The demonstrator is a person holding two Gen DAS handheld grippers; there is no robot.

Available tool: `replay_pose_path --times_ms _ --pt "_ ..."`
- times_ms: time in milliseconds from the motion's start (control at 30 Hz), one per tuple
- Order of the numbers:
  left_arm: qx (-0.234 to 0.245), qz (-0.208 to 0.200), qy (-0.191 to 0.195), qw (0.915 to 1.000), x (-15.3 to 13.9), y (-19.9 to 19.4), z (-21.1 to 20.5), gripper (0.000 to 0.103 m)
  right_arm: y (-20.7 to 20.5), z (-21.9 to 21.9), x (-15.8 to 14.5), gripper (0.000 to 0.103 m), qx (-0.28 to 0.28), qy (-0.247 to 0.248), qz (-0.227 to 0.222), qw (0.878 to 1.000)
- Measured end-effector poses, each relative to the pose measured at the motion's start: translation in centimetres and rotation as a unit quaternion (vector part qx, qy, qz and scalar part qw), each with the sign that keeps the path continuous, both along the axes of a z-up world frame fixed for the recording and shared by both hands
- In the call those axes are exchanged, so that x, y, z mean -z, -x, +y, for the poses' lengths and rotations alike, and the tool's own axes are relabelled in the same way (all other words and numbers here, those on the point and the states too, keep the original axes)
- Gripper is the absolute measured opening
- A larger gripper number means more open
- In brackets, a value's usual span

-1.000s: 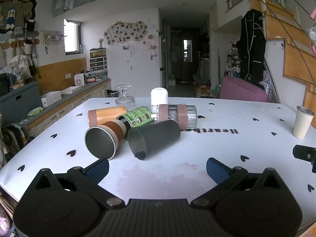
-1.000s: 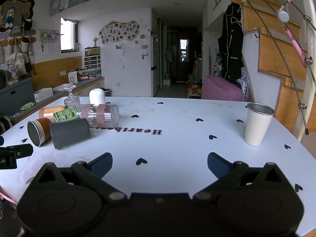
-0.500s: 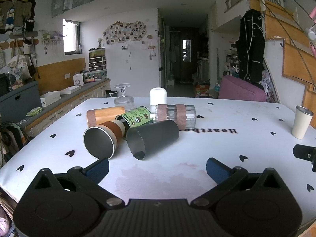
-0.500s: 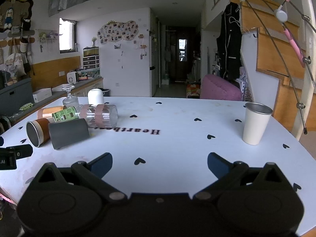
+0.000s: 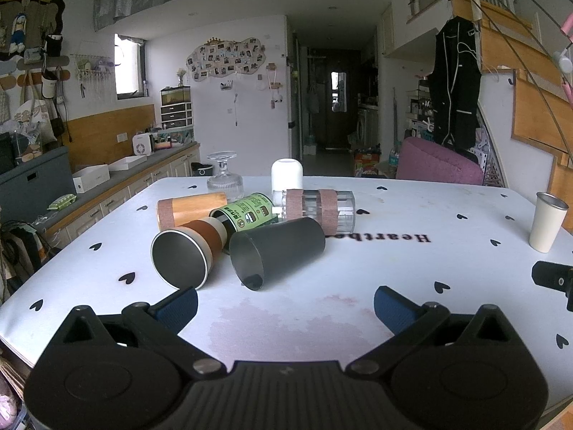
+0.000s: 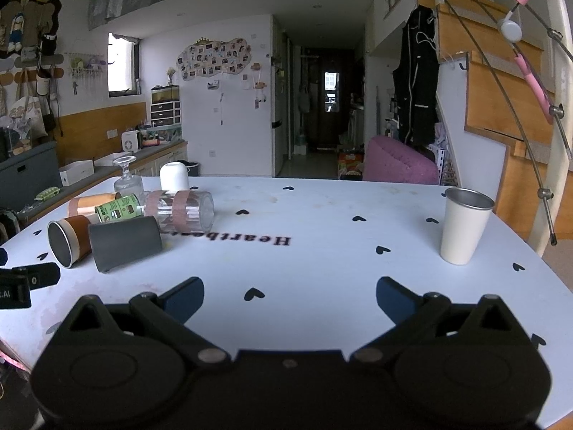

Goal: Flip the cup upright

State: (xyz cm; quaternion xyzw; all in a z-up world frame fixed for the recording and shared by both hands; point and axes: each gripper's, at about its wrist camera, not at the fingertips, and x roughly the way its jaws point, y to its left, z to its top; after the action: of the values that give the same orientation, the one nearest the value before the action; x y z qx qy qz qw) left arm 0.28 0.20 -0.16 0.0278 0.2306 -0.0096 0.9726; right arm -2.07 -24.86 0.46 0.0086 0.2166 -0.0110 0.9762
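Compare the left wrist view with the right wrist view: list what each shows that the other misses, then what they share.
Only the left wrist view looks into the open mouth of the dark grey cup lying on its side, and shows the left hand-held gripper, open and empty. Only the right wrist view shows the open, empty right hand-held gripper and that cup's closed base end. Both show the tipped cup cluster, the brown cup and the upright white cup on the heart-print table.

I see a pink pouf (image 5: pixel 438 163) at right of centre beyond the table, and a black jacket (image 5: pixel 454 82) hanging above it.
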Motion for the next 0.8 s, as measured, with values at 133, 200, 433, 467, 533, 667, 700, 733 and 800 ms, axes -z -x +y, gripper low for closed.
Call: replay_pose_path --times_ms 133,200,433,467,533,667,700,733,800 --pt "0.0 0.0 0.0 1.0 0.0 -0.01 0.01 0.103 0.01 -0.02 0.0 0.103 0.0 0.0 -0.001 1.0" --pt "0.0 0.0 0.0 1.0 0.0 0.0 0.01 0.103 0.01 0.0 0.01 0.103 0.0 0.0 0.0 1.0" --pt "0.0 0.0 0.0 1.0 0.0 -0.01 0.0 0.103 0.01 -0.14 -0.14 0.103 0.001 0.0 -0.001 1.0" --pt "0.0 0.0 0.0 1.0 0.0 -0.01 0.0 0.103 0.01 -0.12 -0.12 0.103 0.001 0.0 -0.001 1.0" --pt "0.0 0.0 0.0 1.0 0.01 -0.01 0.0 0.103 0.01 -0.18 -0.15 0.103 0.002 -0.001 -0.001 1.0" --pt "0.0 0.0 0.0 1.0 0.01 -0.01 0.02 0.103 0.02 -0.12 -0.1 0.103 0.001 -0.001 -0.001 1.0" --pt "0.0 0.0 0.0 1.0 0.01 -0.01 0.02 0.103 0.02 -0.12 -0.09 0.103 0.001 -0.001 -0.001 1.0" --pt "0.0 0.0 0.0 1.0 0.01 -0.01 0.02 0.103 0.03 -0.12 -0.09 0.103 0.001 -0.001 0.0 1.0" --pt "0.0 0.0 0.0 1.0 0.01 -0.02 0.02 0.103 0.01 -0.17 -0.14 0.103 0.002 -0.001 -0.001 1.0"
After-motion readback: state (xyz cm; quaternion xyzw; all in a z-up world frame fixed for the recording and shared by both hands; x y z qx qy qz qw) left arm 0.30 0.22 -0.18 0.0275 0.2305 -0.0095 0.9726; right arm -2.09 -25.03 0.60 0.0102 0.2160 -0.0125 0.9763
